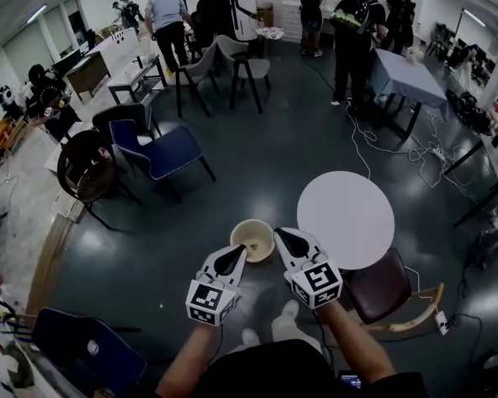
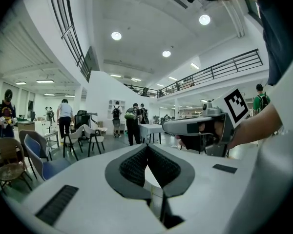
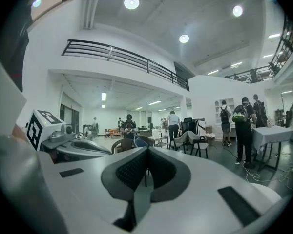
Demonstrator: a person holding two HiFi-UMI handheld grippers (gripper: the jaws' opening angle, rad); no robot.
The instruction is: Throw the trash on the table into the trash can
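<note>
l tongs & r tongs both pinched together, empty; cream bin by tips, white table off r.

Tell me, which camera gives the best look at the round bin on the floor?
The head view: it looks down into the beige trash can, which stands on the floor beside the round white table. Both gripper views look level across the room and show none of it.

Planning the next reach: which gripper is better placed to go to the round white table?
Right, probably. The right gripper hangs next to the white table, while the left gripper is at the trash can on its other side, farther from the table. Both are shut and empty.
</note>
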